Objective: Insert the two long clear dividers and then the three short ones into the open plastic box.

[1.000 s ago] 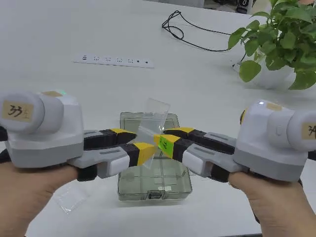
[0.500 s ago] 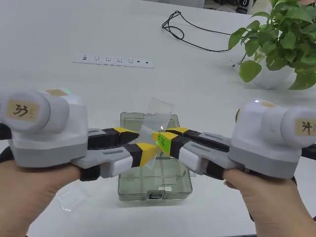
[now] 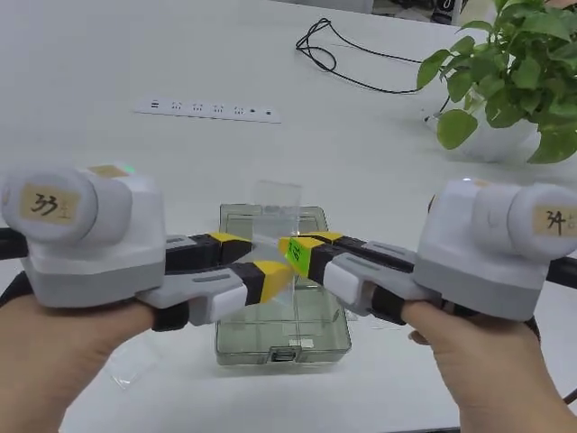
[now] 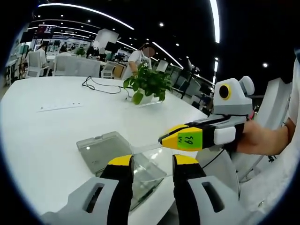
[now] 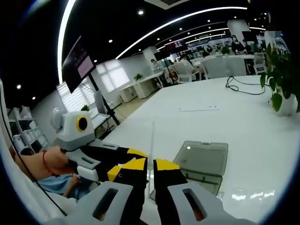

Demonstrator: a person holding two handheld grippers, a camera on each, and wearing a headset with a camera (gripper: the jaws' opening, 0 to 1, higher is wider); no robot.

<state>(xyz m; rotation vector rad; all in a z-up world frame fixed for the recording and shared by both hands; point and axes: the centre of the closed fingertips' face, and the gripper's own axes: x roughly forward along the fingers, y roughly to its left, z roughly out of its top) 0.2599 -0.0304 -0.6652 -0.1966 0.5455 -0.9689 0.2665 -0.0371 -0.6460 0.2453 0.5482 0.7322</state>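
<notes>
At the far left a spare clear sheet (image 3: 133, 363) lies on the table (image 3: 180, 54). The left tool (image 3: 269, 258) has its jaws apart, one on each side of the clear divider (image 3: 278, 200). The divider leaned askew a second ago and now stands nearly upright, top edge level, above the open plastic box (image 3: 243, 347). The right tool (image 3: 293, 246) is clamped on its edge. Squared up like this, the divider looks ready to lower into its slots, but it is not yet seated.
</notes>
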